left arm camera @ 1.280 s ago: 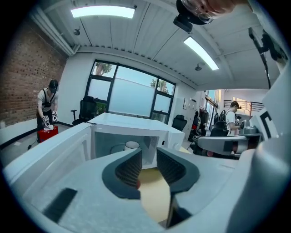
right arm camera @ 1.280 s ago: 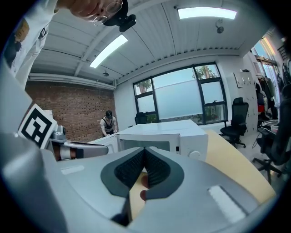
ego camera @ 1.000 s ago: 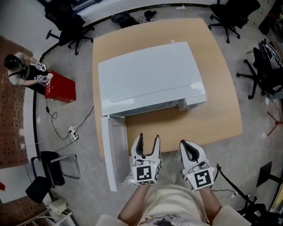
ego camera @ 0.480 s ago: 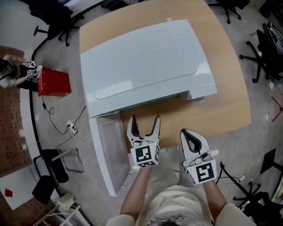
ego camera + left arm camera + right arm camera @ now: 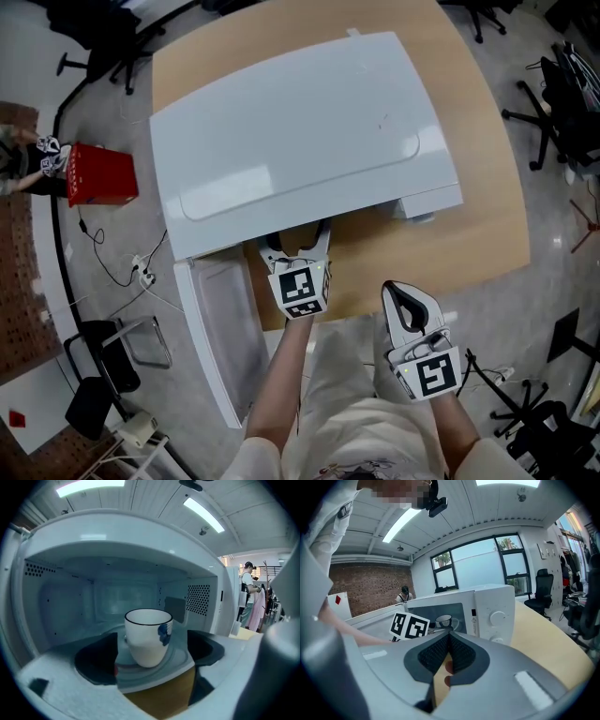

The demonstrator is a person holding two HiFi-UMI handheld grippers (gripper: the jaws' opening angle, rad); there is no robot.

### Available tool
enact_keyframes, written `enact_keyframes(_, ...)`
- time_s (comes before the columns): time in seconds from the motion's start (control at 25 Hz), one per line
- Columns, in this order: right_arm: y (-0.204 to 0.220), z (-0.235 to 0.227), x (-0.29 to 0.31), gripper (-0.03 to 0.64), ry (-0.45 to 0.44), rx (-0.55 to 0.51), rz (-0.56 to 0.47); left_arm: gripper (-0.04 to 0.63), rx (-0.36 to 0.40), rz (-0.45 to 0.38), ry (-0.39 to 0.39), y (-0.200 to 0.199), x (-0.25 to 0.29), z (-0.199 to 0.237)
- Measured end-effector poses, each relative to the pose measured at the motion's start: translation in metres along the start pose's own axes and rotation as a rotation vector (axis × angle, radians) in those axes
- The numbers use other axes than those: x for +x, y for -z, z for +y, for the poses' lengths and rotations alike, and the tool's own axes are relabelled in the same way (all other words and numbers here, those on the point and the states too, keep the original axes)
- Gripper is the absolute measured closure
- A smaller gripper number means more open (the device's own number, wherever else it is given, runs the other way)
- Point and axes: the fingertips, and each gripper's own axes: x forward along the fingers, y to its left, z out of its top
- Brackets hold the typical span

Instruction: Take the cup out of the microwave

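A white cup with a dark rim and a blue mark stands upright on the glass turntable inside the open white microwave. My left gripper reaches into the oven's mouth. Its jaws are opening, and the dark pads stand wide on either side, just short of the cup and not touching it. My right gripper hangs back over the table's front edge, shut with nothing in it. In the right gripper view the cup shows small inside the microwave, beyond the shut right gripper.
The microwave door swings out to the left past the wooden table's front edge. On the floor at left are a red box and cables. Office chairs stand at right. A person stands far off at right.
My left gripper has gone forward from the table's front edge into the microwave's mouth, and its jaws have spread wider. The right gripper has hardly shifted.
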Motion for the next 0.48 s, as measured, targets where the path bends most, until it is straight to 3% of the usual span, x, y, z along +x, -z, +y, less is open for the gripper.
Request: enact_keyframes(0.48,-0.007,-0.002,0.004,0.609,-0.002,0.015,-0.021,0.123,0.034,-0.040,-0.034,-0.012,0.045,0.013)
